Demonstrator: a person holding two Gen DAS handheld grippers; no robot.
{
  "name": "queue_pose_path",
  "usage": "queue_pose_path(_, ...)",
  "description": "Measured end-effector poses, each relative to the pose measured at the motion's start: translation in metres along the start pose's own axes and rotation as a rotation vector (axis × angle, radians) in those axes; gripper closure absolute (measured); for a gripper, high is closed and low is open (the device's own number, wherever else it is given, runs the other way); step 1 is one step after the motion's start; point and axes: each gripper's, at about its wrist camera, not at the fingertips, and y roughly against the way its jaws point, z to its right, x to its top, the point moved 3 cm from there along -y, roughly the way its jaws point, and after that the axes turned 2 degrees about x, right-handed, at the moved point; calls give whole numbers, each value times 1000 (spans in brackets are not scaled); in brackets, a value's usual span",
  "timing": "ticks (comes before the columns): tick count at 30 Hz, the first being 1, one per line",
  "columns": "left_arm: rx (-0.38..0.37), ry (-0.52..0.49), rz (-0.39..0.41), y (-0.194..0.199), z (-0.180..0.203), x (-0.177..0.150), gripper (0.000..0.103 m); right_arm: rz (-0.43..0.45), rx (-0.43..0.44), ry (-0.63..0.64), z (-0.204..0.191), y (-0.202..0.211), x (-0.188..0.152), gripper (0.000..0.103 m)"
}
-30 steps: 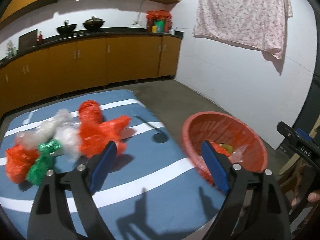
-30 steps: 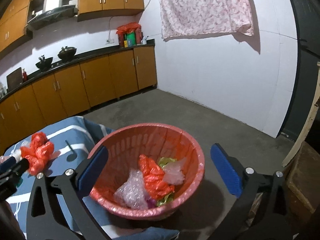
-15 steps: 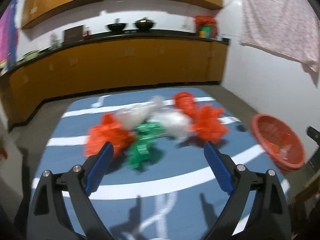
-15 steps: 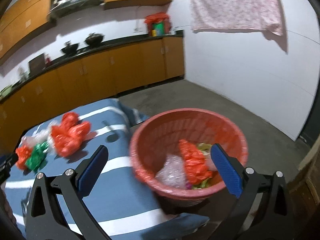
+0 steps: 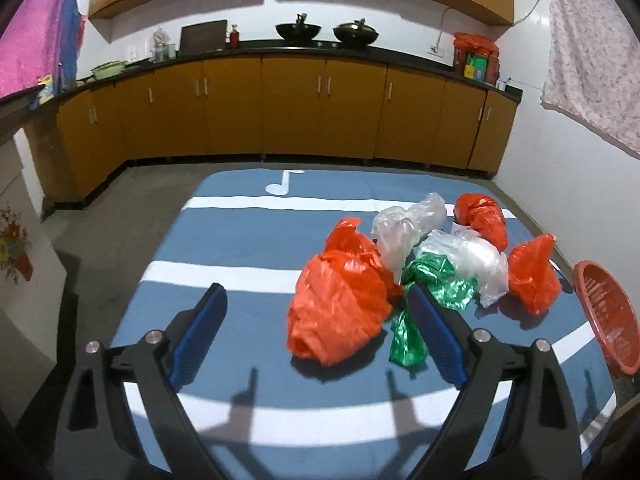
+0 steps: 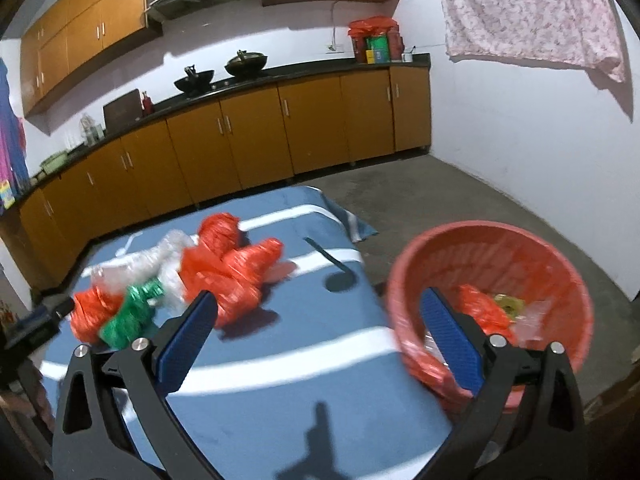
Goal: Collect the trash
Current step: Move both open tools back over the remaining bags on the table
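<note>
A heap of crumpled plastic bags lies on the blue striped table (image 5: 240,240): a big orange bag (image 5: 340,304), a green foil bag (image 5: 432,284), clear bags (image 5: 408,228) and two more orange bags (image 5: 532,272). My left gripper (image 5: 316,320) is open and empty, just in front of the big orange bag. My right gripper (image 6: 316,332) is open and empty, above the table's right end between the heap (image 6: 224,268) and the red basket (image 6: 500,248). The basket holds an orange bag (image 6: 480,308) and other scraps. It stands off the table's right edge (image 5: 604,312).
Orange kitchen cabinets (image 5: 280,112) with a black counter run along the back wall. A white wall with a hung floral cloth (image 6: 532,16) is on the right. Grey concrete floor (image 6: 440,192) surrounds the table. My left gripper's body shows at the left edge of the right wrist view (image 6: 36,320).
My left gripper has swung left from the basket to face the heap and come closer to the big orange bag. My right gripper has swung left, away from the basket, toward the table.
</note>
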Motion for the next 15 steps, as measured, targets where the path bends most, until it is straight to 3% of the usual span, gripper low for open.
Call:
queue_pose_path(11, 11, -71, -84, -45, 10, 4, 19, -88, 49, 35, -65, -81, 8, 11)
queue_pose_path(15, -6, -61, -123, -59, 8, 1, 27, -134, 37, 50, -75, -103, 2, 11)
